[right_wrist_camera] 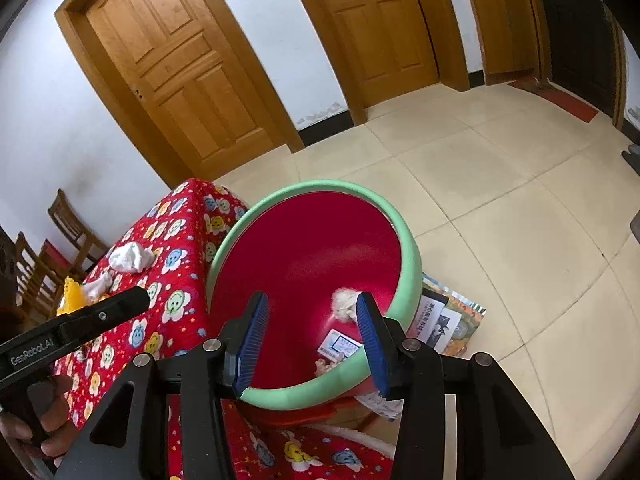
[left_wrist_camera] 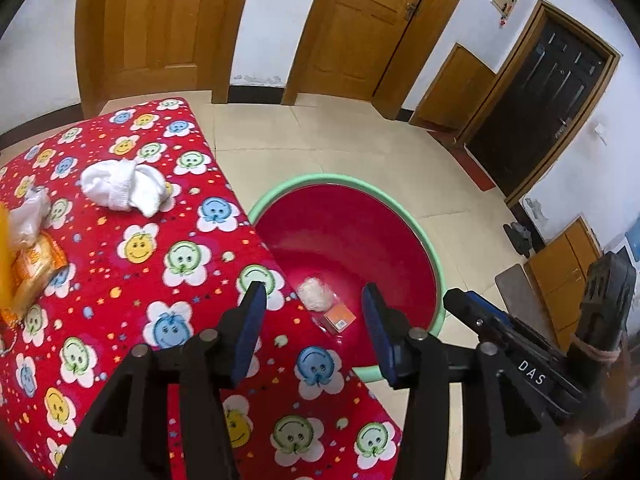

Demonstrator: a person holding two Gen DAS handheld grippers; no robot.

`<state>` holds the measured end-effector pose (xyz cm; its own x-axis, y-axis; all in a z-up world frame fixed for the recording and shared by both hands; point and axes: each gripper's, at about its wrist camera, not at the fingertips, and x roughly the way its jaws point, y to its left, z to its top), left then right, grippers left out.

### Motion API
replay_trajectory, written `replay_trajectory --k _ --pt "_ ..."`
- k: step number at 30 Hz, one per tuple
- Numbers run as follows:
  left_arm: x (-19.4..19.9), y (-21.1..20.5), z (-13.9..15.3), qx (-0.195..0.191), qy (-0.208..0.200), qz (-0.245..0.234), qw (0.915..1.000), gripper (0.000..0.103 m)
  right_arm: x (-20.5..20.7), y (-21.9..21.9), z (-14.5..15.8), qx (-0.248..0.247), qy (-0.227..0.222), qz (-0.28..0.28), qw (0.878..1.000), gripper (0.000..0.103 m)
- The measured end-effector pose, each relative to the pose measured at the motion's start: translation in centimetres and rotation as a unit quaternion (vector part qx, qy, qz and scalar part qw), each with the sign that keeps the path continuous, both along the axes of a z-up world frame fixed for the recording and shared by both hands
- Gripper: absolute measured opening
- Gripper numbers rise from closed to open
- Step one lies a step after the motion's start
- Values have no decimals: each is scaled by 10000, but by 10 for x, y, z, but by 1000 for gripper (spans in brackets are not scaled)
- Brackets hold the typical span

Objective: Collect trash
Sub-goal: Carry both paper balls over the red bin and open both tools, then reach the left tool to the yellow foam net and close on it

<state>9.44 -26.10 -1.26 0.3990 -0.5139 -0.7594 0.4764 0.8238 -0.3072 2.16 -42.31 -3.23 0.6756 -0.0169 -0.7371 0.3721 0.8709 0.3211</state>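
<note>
My left gripper (left_wrist_camera: 314, 304) and right gripper (right_wrist_camera: 312, 316) hang empty, jaws apart, over the red basin (right_wrist_camera: 412, 256) holding dropped trash; a white wad (left_wrist_camera: 122, 188) waits upper left on the table.

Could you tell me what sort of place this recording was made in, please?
Most likely a room in a home. Panelled wooden doors open off a tiled floor, a table under a red smiley-flower cloth holds litter, wooden chairs stand by the wall, and a green-rimmed red basin serves as the bin.
</note>
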Motion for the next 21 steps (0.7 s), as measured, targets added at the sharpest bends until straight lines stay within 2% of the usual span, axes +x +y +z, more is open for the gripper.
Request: replay_trajectory --k 10,21 --pt "-6 44 12 -50 -167 461 9988 50 4 24 7 -14 -11 318 9995 47" --pt "-3 110 19 -115 -261 1156 9929 50 16 58 13 -22 80 730 9973 48"
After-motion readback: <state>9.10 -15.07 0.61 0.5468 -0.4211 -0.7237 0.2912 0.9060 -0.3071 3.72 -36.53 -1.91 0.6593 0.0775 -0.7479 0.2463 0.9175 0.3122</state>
